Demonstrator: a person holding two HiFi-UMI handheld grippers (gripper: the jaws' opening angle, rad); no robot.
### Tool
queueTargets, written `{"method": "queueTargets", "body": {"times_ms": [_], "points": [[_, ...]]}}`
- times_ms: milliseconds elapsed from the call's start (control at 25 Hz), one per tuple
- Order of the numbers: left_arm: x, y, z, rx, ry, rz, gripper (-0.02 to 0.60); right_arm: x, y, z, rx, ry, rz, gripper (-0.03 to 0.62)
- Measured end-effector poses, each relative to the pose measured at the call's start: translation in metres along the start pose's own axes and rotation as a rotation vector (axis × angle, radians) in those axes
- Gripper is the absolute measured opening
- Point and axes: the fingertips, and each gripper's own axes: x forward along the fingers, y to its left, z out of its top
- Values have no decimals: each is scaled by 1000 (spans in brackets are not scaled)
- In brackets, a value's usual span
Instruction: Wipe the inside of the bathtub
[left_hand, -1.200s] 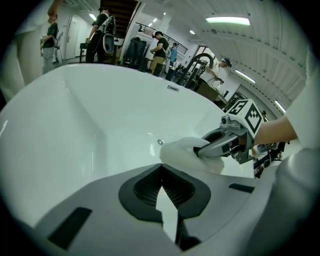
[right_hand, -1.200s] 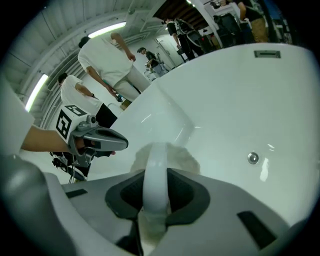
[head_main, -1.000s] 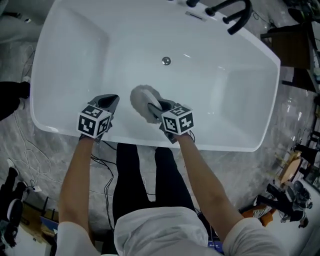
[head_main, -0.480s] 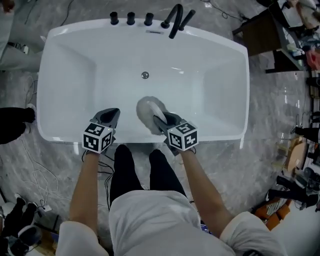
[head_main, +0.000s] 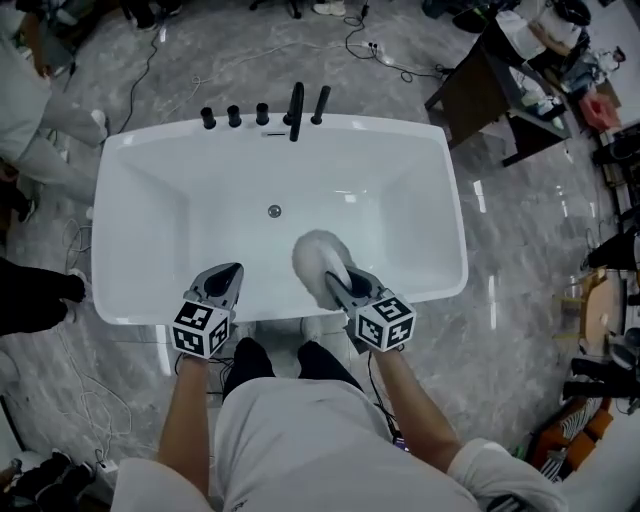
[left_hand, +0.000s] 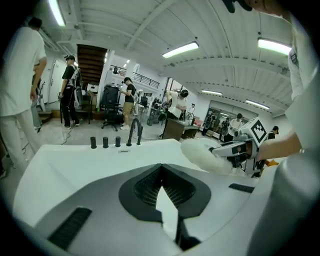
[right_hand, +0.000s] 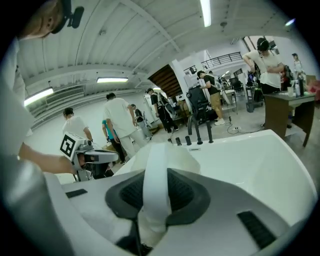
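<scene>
The white bathtub (head_main: 455, 230) lies below me, with its drain (head_main: 274, 211) in the middle and black taps and spout (head_main: 297, 105) on the far rim. My right gripper (head_main: 338, 283) is shut on a fluffy white cloth (head_main: 318, 258), held over the tub's inside by the near wall, right of the drain. In the right gripper view the cloth (right_hand: 161, 159) runs as a band between the jaws of the right gripper (right_hand: 154, 200). My left gripper (head_main: 222, 284) hovers above the near rim, shut and holding nothing. In the left gripper view, the left gripper (left_hand: 163, 192) faces the taps (left_hand: 116, 141).
Cables (head_main: 75, 330) trail over the grey marble floor left of the tub. Desks and gear (head_main: 520, 70) crowd the right side. Several people stand beyond the far rim (right_hand: 119, 125). The person's legs (head_main: 270, 362) press against the tub's near wall.
The head view has pulled back, so the whole tub now shows and looks smaller. The right gripper and cloth have shifted right relative to the drain. The left gripper stays by the near rim.
</scene>
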Motion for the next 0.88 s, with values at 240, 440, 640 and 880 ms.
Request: {"method": "queueTargets", "body": {"times_ms": [240, 440, 640, 880], "points": [[-19, -27, 46, 41, -98, -7, 5, -51, 3, 46, -33, -137, -24, 94], [-40, -34, 82, 65, -185, 21, 5, -76, 4, 74, -49, -208, -47, 94], [-54, -30, 101, 85, -239, 41, 5, -85, 1, 96, -69, -266, -80, 94], [-61, -25, 114, 89, -274, 62, 5, -85, 6, 110, -87, -295, -88, 94]]}}
